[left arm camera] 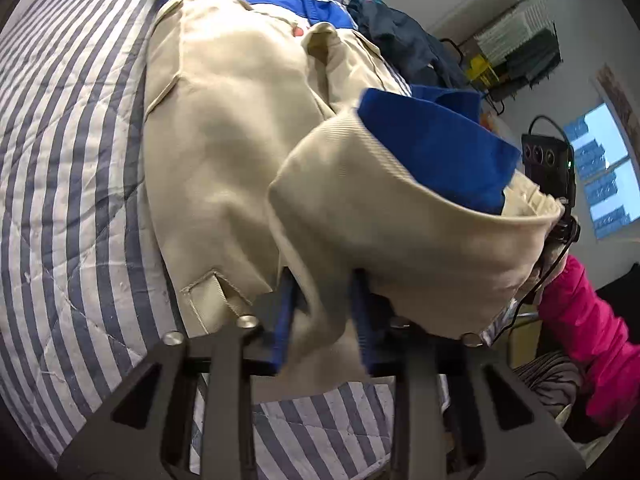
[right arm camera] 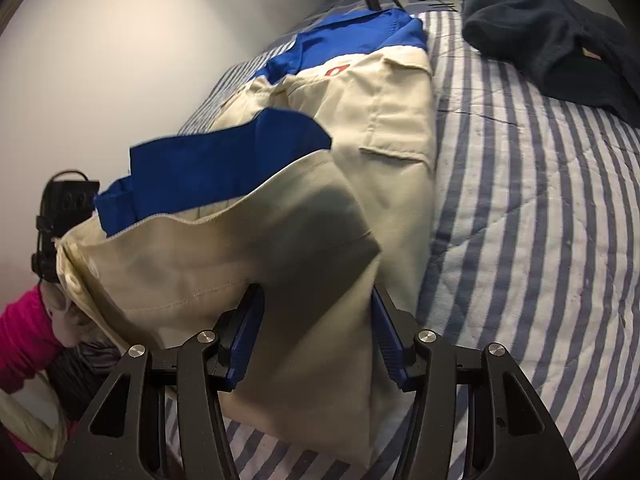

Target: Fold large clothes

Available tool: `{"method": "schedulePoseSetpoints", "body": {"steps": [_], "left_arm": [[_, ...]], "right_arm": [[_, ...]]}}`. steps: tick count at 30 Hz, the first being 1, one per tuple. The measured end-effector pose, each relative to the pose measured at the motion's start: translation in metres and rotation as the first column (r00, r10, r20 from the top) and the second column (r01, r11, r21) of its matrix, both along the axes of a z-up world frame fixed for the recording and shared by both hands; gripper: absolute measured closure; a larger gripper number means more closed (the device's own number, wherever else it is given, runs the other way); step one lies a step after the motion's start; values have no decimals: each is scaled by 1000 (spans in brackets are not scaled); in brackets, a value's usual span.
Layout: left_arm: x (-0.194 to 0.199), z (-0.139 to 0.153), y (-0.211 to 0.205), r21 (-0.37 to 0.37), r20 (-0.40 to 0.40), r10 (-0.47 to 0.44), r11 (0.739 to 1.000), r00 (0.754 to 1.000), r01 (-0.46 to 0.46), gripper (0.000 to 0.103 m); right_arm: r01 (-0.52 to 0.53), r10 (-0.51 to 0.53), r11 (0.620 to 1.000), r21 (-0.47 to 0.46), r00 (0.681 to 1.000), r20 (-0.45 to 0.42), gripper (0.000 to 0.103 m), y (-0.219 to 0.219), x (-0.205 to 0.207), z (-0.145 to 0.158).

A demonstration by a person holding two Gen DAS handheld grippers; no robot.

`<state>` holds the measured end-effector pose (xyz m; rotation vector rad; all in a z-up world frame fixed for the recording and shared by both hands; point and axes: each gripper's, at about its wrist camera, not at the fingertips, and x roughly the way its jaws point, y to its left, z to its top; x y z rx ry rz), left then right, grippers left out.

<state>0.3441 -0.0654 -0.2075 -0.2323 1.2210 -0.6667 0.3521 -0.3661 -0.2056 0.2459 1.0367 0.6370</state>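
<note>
A beige jacket with blue panels (left arm camera: 224, 152) lies lengthwise on the striped bed quilt (left arm camera: 68, 160). Its near end is lifted off the bed and folds back over the rest. My left gripper (left arm camera: 326, 312) is shut on a bunch of beige cloth at one corner of the lifted end. My right gripper (right arm camera: 316, 328) holds the other corner of the jacket (right arm camera: 280, 240), with cloth filling the gap between its blue pads (right arm camera: 244, 340). The blue lining (right arm camera: 224, 160) shows inside the raised hem. Each gripper's far side shows in the other's view.
A dark navy garment (right arm camera: 560, 40) lies on the quilt (right arm camera: 540, 220) beyond the jacket. A pale wall (right arm camera: 120, 60) runs along one side of the bed. A pink sleeve (left arm camera: 592, 340) is at the near edge. Wire shelves (left arm camera: 520, 40) and a window (left arm camera: 604, 168) stand across the room.
</note>
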Motion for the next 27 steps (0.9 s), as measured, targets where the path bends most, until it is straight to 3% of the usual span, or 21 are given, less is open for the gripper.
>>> {"method": "schedulePoseSetpoints", "body": {"steps": [2,4,6,9,11,13,15,17,18,21,25,27], "left_arm": [[0,2,-3,13,15,-5,1000,1000,5,91],[0,4,-4,8,21,11,1000,1000,-11,95],[-3,8,-2,4,34,21,1000,999,-21,96],[-13,19,2,-4,68,32,999,997,-32,98],[-19,28,9,-39,78,76,997,994,-73,100],[-22,32,30,-117,62,170,980,984,-162,100],[-15,18,45,-66,37,262,964,964,-259,100],[-1,-11,64,-37,-87,350,935,933,-354,101],[4,-18,71,-39,-110,379,922,919,-385,101],[6,-7,75,-14,-40,373,927,927,-374,101],[4,9,78,0,17,394,919,919,-394,101],[1,19,81,1,48,400,916,915,-400,101]], "right_arm": [[-10,10,1000,-12,1000,3,49,5,1,-1],[-12,12,1000,-23,1000,-3,58,10,2,-2],[-2,3,997,-71,1000,8,81,13,0,0],[16,-14,998,-69,999,32,96,8,-7,11],[18,-17,999,-26,999,44,99,2,-13,20],[29,-32,995,91,999,38,99,-13,-18,29],[85,-88,990,112,996,18,100,-28,-13,24],[174,-170,982,78,984,-56,100,-37,-1,4],[193,-189,980,58,980,-66,100,-37,1,-1],[195,-193,980,36,980,-54,100,-34,1,1],[196,-195,979,61,981,-21,99,-36,-3,16],[208,-208,978,8,978,4,96,-35,-7,22]]}}
